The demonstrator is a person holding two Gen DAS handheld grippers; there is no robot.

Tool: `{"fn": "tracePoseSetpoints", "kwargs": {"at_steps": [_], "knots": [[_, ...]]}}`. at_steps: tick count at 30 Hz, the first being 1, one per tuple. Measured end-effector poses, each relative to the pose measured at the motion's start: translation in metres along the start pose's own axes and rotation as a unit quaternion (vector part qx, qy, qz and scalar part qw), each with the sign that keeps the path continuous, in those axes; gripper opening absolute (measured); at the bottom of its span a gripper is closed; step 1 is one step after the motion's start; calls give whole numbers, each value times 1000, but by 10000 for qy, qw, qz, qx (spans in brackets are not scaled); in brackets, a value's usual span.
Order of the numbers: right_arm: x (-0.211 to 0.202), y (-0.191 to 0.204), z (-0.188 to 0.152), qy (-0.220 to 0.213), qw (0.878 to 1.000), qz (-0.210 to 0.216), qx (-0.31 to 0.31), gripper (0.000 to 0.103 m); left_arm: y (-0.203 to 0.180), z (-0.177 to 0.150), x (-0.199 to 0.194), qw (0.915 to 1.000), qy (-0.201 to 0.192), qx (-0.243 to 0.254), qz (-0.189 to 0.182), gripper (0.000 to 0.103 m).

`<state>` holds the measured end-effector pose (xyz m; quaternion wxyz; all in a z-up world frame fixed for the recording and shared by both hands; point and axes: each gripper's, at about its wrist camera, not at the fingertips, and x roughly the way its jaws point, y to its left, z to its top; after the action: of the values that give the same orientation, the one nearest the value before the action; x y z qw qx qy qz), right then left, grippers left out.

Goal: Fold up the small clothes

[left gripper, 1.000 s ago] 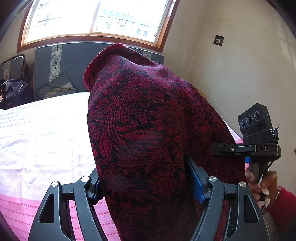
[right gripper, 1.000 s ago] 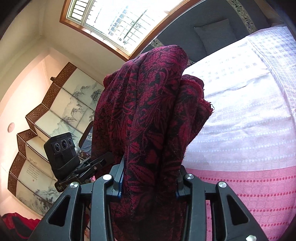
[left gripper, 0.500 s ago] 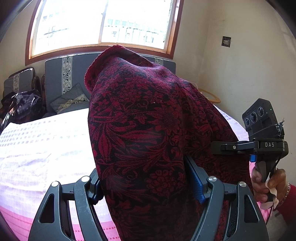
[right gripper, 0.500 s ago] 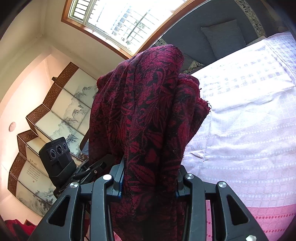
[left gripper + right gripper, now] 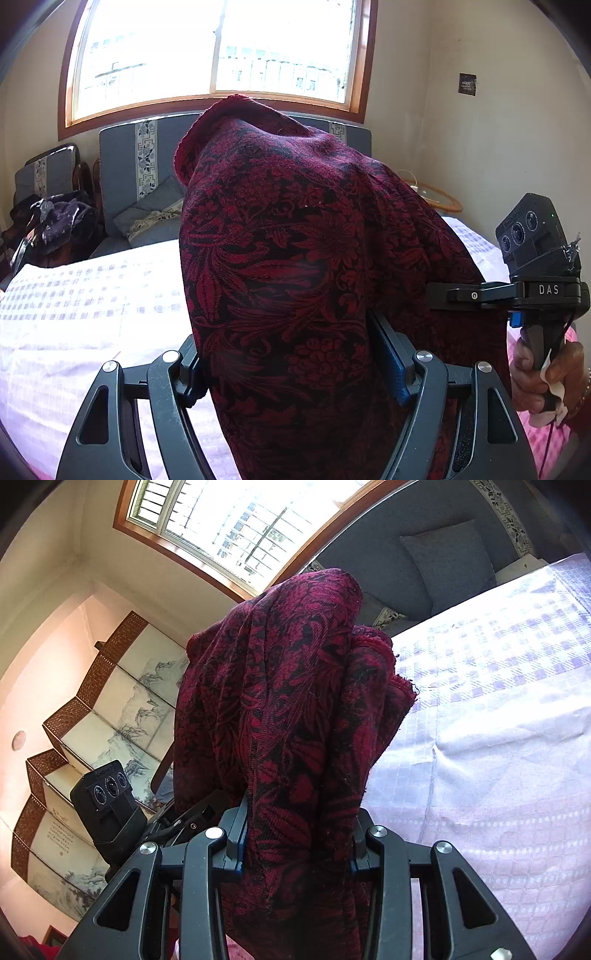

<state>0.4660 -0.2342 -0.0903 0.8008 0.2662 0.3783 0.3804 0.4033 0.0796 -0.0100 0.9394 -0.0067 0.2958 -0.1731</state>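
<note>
**Garment held aloft above the bed, ready to be lowered for folding.**

The bed (image 5: 74,314) lies below the dark red patterned garment (image 5: 295,277), which drapes over both claws. The left gripper (image 5: 291,365) and right gripper (image 5: 295,842) are each clenched on its cloth. A good lowering would likely keep both grips level and taut, so the fabric lands flat on the bed.
</note>
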Motion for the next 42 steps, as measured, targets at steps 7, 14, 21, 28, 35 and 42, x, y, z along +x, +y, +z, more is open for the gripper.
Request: {"fn": "tracePoseSetpoints", "kwargs": {"at_steps": [7,14,21,28,35,42], "knots": [[11,0,0,16,9997,-176,-143,36,20,6,26,9999,58,15,123,74],[22,-13,-14,158,9992,-368,-77,36,41,-5,54,9992,311,-156,192,74],[23,-20,-30,248,9980,-574,-61,36,45,-21,62,9988,319,-285,227,75],[26,-24,-28,296,9961,-831,-88,36,44,-31,58,9983,112,-310,481,89],[35,-18,-24,262,9937,-1068,-228,43,36,-34,50,9964,-58,-68,838,94],[44,-15,-14,210,9919,-1218,-278,50,29,-34,44,9936,-129,44,1121,96]]}}
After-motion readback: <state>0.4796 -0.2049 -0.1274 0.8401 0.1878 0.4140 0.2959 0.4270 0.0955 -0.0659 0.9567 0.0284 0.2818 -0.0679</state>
